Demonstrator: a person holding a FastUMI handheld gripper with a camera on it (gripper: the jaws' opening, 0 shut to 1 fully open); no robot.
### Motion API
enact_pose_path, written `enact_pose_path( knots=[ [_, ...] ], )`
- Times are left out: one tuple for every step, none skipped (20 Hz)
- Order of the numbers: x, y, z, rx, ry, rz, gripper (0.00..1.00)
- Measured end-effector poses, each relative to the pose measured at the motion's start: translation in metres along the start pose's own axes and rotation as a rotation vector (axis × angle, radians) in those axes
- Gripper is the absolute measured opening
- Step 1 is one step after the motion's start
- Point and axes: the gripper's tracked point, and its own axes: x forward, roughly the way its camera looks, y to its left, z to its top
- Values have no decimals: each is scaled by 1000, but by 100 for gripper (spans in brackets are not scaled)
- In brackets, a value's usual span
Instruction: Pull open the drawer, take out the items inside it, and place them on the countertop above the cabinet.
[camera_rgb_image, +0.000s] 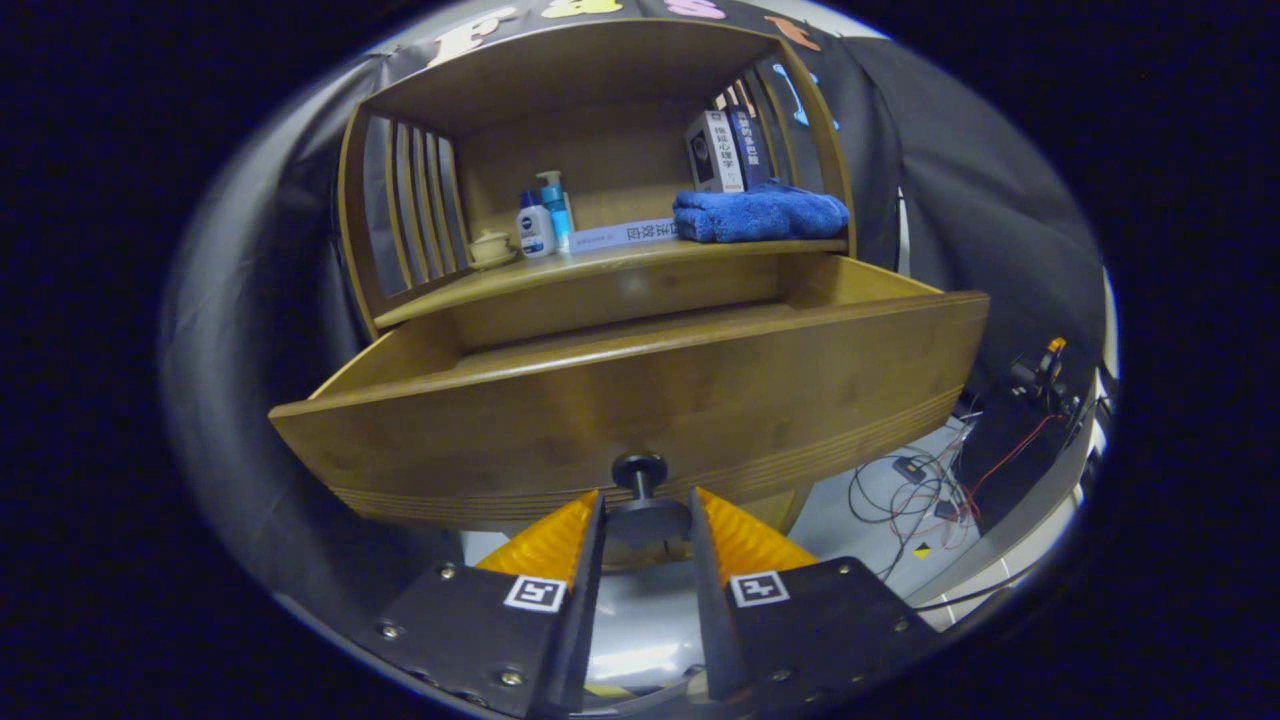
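The wooden drawer (640, 400) stands pulled well out of the cabinet, its curved front panel just ahead of my fingers. Its dark round knob (645, 505) sits between my fingertips, and both fingers press on the knob's disc, so my gripper (646, 515) is shut on it. The front panel hides the inside of the drawer, and I cannot see what lies in it. Above the drawer runs the countertop (600, 272), inside a wooden hutch with slatted sides.
On the countertop lie a folded blue towel (758, 214), a flat book (622, 236), two small bottles (545, 222), a little lidded cup (490, 247) and upright boxes (727, 150). Cables (915, 485) trail on the floor right of the cabinet.
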Motion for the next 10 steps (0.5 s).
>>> enact_pose_path(
  knots=[
    [-1,0,2,-3,-3,-1,46],
    [-3,0,4,-10,-15,4,46],
    [-5,-1,7,-21,-29,-2,48],
    [-13,2,11,-29,-49,5,50],
    [-17,8,18,-32,-72,18,51],
    [-20,9,27,-35,-101,19,54],
    [-23,10,36,-37,-126,19,57],
    [-24,11,44,-39,-146,21,60],
    [-27,13,54,-43,-163,20,60],
    [-28,15,64,-48,-181,20,60]
  ],
)
